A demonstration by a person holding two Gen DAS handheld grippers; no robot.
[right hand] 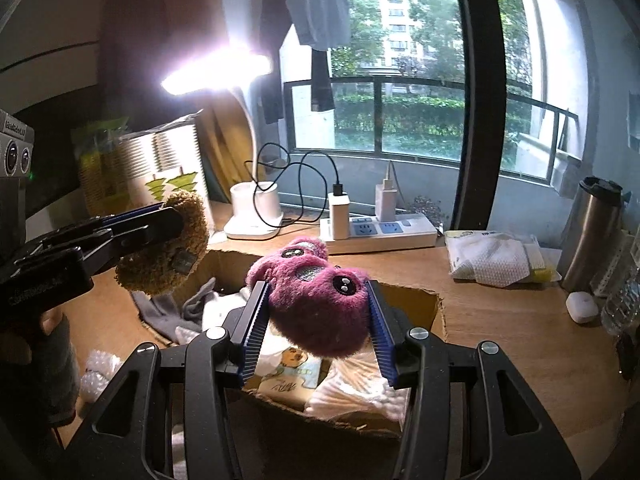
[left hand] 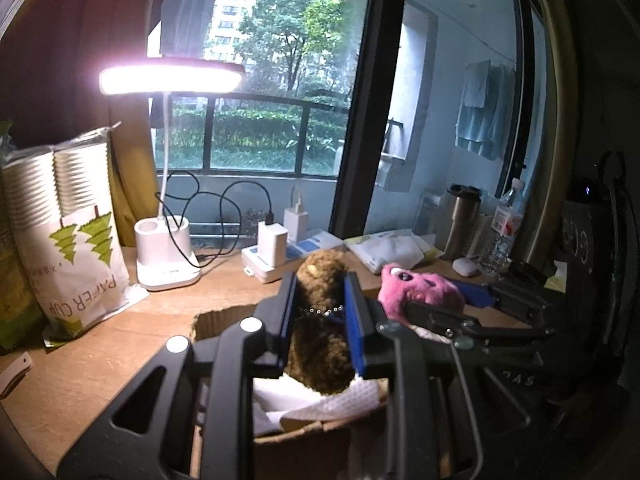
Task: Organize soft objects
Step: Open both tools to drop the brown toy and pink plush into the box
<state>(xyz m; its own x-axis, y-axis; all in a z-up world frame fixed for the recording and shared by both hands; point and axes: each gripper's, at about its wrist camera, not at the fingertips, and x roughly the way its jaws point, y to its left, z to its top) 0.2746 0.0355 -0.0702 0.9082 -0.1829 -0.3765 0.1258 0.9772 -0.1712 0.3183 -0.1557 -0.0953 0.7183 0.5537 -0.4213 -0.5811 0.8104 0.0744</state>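
Each gripper pinches a toy above the open cardboard box [right hand: 420,304] on the table [right hand: 520,320] — the left gripper [left hand: 320,312] a brown plush [left hand: 320,344], the right gripper [right hand: 316,320] a pink plush [right hand: 320,300] — probably to drop both among the soft cloths inside.

Lamp [right hand: 252,216] left of power strip [right hand: 380,232] (both behind box [right hand: 432,304]).

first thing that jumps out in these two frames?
The pink plush toy clamped in the right gripper and the brown curly plush toy clamped in the left gripper, both held above the open cardboard box of soft items. Behind them, the lit desk lamp glares at the desk's back left, by the window.
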